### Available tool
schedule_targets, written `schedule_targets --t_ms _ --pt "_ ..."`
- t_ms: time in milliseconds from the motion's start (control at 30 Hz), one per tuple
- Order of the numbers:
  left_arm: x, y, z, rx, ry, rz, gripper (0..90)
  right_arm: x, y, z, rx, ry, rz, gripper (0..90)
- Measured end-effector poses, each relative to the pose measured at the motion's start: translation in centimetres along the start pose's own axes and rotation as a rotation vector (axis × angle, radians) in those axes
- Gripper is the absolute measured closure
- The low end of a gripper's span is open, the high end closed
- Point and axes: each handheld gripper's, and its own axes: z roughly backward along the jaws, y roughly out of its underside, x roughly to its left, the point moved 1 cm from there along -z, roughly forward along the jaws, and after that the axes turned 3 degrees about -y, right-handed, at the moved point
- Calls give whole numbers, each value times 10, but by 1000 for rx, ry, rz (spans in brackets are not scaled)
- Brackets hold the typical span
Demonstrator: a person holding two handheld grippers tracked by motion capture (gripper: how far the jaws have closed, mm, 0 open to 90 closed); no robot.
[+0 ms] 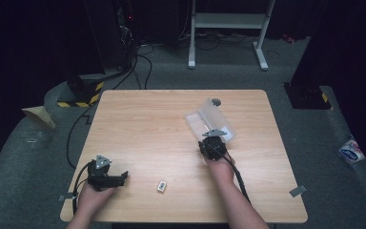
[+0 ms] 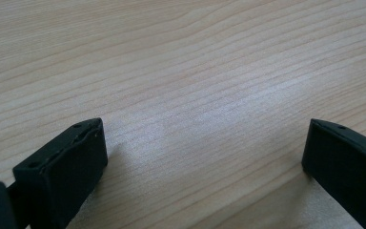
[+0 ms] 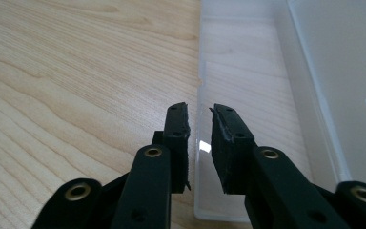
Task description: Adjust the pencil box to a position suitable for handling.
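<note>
1. Box walls of clear plastic belong to the open, shallow, transparent rectangular case (image 1: 208, 119), which lies on the light wooden table (image 1: 143, 124) right of centre, toward the far edge, with its hinged lid raised on the right side.
2. The right gripper (image 1: 213, 141) is at the near end of that case, held by the person's right hand (image 1: 219, 168).
3. In the right gripper view its two black jaws stand narrow, with a slim gap between the pads; the thin near-left wall of the case (image 3: 201, 119) runs up through that gap.
4. Whether the pads actually press on that wall cannot be told; a sliver of space shows on each side.
5. The left gripper (image 1: 119, 178) rests near the table's near-left corner in the person's left hand (image 1: 93, 195), pointing right along the near edge.
6. In the left gripper view its jaws stand wide apart, with bare wood (image 2: 195, 95) between them.
7. A small white rectangular block with a dark middle (image 1: 162, 186) lies near the near edge, between the two hands, touching neither gripper.
</note>
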Motion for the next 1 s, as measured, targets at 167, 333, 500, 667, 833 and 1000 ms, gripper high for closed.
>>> schedule_targets --t_ms 167,333,500,667,833,1000 --pt "0 0 0 0 -1 4 18 2 2 -3 7 3 10 827" --pt "0 0 0 1 0 4 19 4 5 -3 3 16 16 872" --pt "0 0 0 -2 -1 8 20 3 7 -1 -5 15 20 877" --pt "0 0 0 -4 -3 10 23 3 16 7 -17 6 31 877" --pt "0 0 0 -4 -6 11 27 8 28 18 -32 -12 55 877" --pt "0 0 1 -5 -6 17 32 11 44 35 -55 -30 74 871"
